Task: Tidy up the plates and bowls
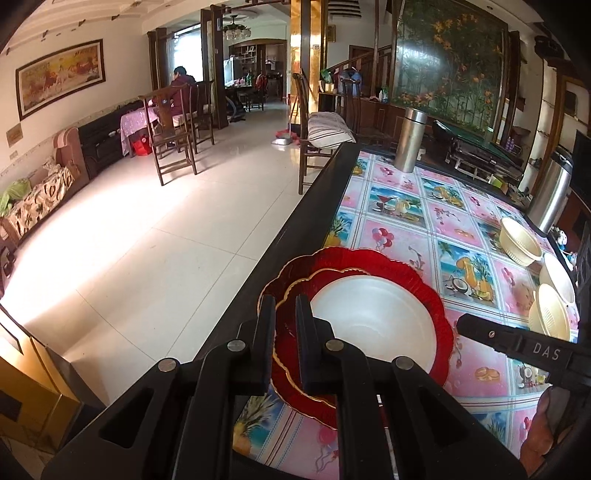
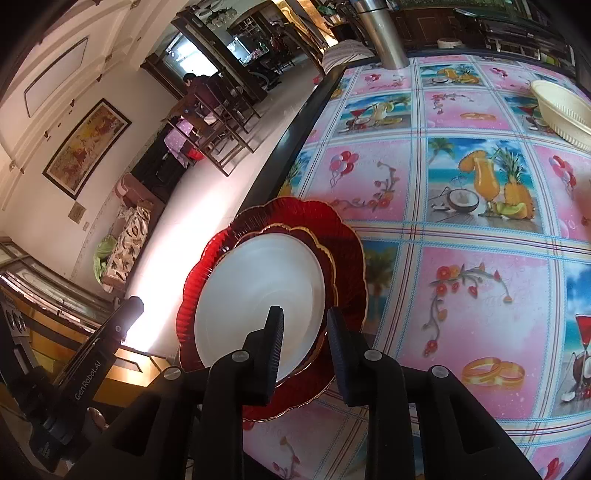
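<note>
Left tongs (image 1: 285,325) are pinching the small red plate's (image 1: 291,369) rim, white bowl (image 1: 369,317) sitting in it, big red plate (image 1: 417,280) underneath at the desk (image 1: 399,236) edge. Right tongs (image 2: 304,339) are hanging spread over the bowl rim. I'm judging stacking in progress; next, cream bowls (image 1: 521,240).

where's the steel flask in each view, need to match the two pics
Left wrist: the flask stands upper centre-right, at the table's far edge.
Right wrist: the flask is at top centre, tilted, its top cut off by the frame.
Shared landmark: the white bowl stacked on red plates.
</note>
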The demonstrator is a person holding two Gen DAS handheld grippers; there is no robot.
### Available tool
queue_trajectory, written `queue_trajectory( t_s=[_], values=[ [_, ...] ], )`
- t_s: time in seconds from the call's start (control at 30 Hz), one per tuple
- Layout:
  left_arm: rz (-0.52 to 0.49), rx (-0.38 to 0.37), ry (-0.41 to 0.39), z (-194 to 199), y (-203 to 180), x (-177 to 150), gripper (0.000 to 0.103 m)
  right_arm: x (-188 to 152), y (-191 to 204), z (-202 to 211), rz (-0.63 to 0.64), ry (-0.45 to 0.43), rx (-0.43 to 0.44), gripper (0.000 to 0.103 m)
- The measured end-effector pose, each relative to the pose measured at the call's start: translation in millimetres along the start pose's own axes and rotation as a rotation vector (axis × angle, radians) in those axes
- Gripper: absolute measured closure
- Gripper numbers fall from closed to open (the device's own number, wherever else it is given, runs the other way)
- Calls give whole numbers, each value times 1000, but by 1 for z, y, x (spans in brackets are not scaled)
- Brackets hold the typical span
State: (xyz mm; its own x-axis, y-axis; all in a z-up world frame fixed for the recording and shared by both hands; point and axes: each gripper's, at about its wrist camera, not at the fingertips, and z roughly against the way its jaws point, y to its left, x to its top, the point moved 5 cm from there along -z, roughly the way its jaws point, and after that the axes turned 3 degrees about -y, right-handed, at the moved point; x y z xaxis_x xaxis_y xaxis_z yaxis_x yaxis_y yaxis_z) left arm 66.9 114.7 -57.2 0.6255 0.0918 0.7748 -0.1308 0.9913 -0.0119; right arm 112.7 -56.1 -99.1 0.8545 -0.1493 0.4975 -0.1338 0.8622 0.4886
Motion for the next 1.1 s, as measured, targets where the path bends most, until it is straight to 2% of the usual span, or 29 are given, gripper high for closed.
queue_trajectory(
  t_s=[0.3,0.37,0.43,0.5,0.77,1.0,1.1],
  values=[
    [-109,-60,-29,17,-65,-3,88,12,-36,62,-49,-118,-3,71],
    [-131,-73,-29,20,-79,-5,84,12,-46,75,-57,-141,-12,71],
    [-149,-84,-36,24,-93,-7,69,12,-57,88,-66,-162,-20,71],
    [-168,-88,-52,29,-107,-7,58,13,-68,100,-79,-178,-22,71],
    [-259,-143,-73,45,-166,-13,57,5,-118,151,-120,-246,-65,67],
    [-311,-176,-73,48,-209,-14,45,-2,-170,193,-175,-304,-128,66],
    [-318,-200,-69,44,-229,-12,40,-4,-193,208,-199,-323,-149,61]
  ],
)
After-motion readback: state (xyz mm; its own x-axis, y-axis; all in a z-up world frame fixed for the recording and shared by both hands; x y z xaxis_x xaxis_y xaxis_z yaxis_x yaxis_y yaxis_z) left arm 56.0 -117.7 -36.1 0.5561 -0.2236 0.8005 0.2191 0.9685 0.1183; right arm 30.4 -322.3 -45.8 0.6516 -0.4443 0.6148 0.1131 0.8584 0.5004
